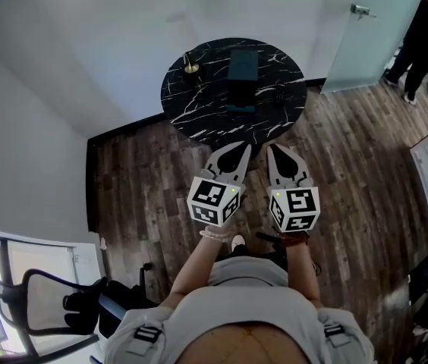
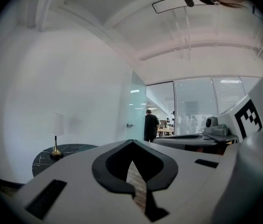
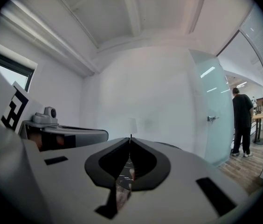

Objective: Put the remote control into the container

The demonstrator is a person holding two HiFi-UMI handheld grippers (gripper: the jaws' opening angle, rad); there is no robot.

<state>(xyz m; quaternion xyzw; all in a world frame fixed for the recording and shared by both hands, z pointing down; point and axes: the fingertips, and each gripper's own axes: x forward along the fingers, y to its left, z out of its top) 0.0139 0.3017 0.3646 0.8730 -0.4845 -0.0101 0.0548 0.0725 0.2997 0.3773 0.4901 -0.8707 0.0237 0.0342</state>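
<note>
A round black marble table [image 1: 199, 105] stands ahead by the white wall. On it sits a dark rectangular container [image 1: 242, 70]. A small dark thing [image 1: 279, 95] lies to its right near the table's edge; it is too small to tell whether it is the remote control. My left gripper [image 1: 245, 148] and right gripper [image 1: 272, 149] hover side by side over the wood floor, just short of the table. Both are shut with nothing held. The left gripper view shows its jaws [image 2: 131, 142] closed, as does the right gripper view [image 3: 130, 138].
A small lamp [image 1: 190, 67] with a gold base stands on the table's left part, also in the left gripper view [image 2: 56, 139]. A frosted glass door [image 1: 373, 29] is at the right, with a person in black [image 1: 419, 40] beyond it. An office chair [image 1: 43, 309] stands behind me, left.
</note>
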